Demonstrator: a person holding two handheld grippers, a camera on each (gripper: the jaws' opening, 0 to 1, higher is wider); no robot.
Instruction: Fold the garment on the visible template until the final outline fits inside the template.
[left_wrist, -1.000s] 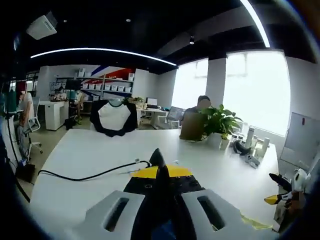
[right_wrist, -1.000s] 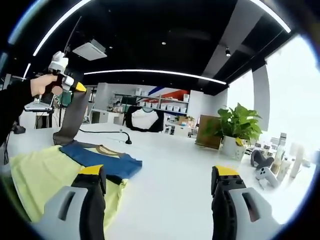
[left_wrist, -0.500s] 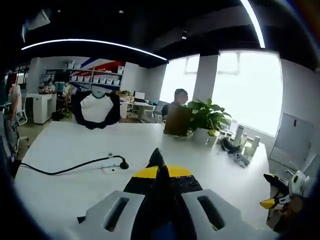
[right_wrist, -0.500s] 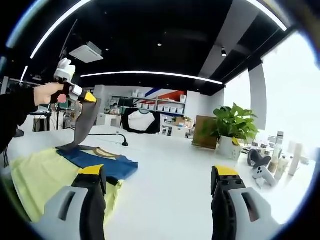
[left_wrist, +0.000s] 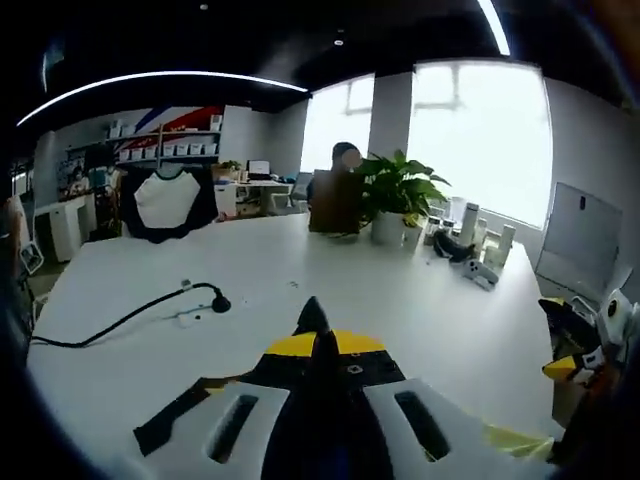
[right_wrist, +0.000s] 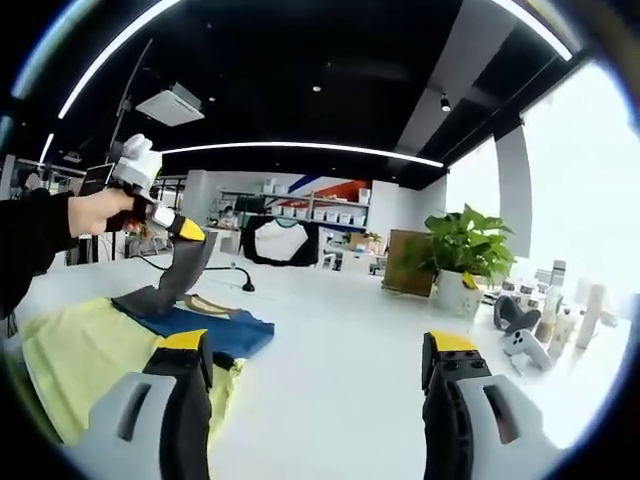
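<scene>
A blue garment (right_wrist: 212, 326) lies on the yellow template (right_wrist: 75, 362) spread over the white table (right_wrist: 340, 330). Its dark grey sleeve (right_wrist: 176, 280) rises off the cloth to my left gripper (right_wrist: 188, 231), held up by a person's hand (right_wrist: 98, 210). In the left gripper view that gripper (left_wrist: 315, 338) is shut, with the dark sleeve (left_wrist: 180, 418) pinched between the jaws and hanging below. A corner of the template (left_wrist: 512, 441) shows at lower right. My right gripper (right_wrist: 315, 362) stands open over the table to the right of the garment, holding nothing; it also appears as the gripper (left_wrist: 578, 352) at the right edge.
A black cable with a plug (left_wrist: 214, 300) runs across the table beyond the garment. A potted plant (left_wrist: 396, 192), a brown box (left_wrist: 334, 210) and small gadgets (left_wrist: 470, 266) stand along the far side. A black-and-white shirt (left_wrist: 166, 201) hangs behind.
My left gripper has come down and swung right toward the garment's middle, carrying the dark sleeve with it. The right gripper has stayed open and hardly moved.
</scene>
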